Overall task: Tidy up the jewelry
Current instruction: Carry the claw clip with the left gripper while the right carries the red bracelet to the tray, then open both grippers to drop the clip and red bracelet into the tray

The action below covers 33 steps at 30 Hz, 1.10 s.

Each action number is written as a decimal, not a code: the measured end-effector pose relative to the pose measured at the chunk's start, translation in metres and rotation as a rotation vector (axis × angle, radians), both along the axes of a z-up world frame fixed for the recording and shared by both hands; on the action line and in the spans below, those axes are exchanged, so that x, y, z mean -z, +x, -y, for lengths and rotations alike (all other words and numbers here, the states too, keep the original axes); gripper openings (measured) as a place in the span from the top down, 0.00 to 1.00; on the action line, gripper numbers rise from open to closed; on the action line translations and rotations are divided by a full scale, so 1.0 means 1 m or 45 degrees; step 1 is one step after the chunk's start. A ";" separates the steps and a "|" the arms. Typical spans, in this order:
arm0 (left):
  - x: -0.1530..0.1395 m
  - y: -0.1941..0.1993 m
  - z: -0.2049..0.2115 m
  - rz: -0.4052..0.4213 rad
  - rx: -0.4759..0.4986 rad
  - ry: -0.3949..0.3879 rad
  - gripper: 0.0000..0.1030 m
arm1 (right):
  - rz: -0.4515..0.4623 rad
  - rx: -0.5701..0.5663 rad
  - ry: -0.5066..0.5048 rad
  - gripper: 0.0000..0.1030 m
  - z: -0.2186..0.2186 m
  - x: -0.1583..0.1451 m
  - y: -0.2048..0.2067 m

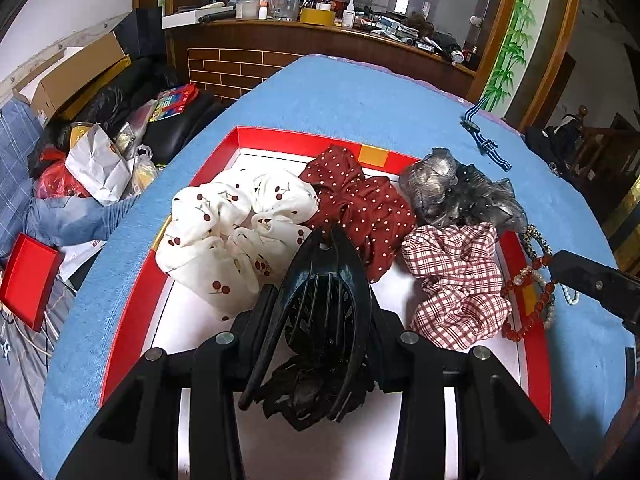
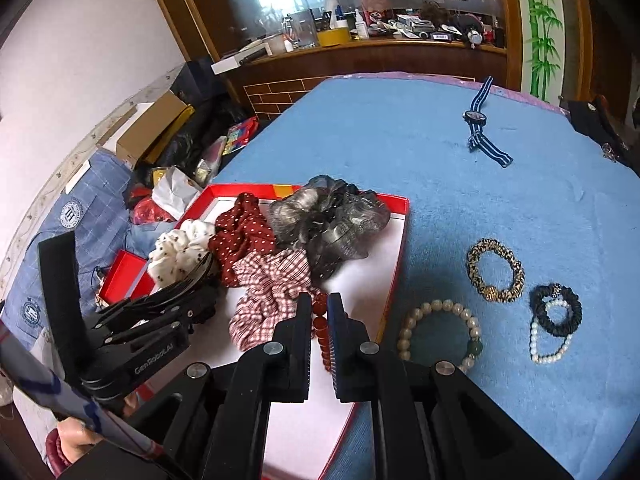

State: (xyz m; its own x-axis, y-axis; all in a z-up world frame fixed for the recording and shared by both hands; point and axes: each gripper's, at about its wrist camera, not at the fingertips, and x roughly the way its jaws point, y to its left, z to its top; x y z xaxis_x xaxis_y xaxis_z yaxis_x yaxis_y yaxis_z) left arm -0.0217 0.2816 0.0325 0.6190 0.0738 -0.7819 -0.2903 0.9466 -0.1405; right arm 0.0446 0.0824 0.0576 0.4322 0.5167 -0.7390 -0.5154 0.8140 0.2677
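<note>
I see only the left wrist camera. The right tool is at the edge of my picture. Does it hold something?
Observer: Yes. The right tool is shut on the red bead bracelet.
Operator: What lies on the blue cloth beside the box?
Observer: On the blue cloth, a pearl bracelet with one green bead.
Operator: Is there anything more?
Observer: A black hair tie with a small pearl string, further right.

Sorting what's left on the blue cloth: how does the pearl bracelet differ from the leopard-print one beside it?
The pearl bracelet is a ring of pale round beads with one green bead; the leopard-print bracelet is spotted tan and black with a gold bead. The pearl one lies closer to the red tray; the leopard one farther out. Both lie flat on the blue cloth, outside the tray.
</note>
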 end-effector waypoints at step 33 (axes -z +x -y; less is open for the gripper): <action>-0.051 -0.022 0.021 0.151 0.064 0.014 0.48 | -0.031 0.035 0.127 0.89 0.033 -0.014 0.009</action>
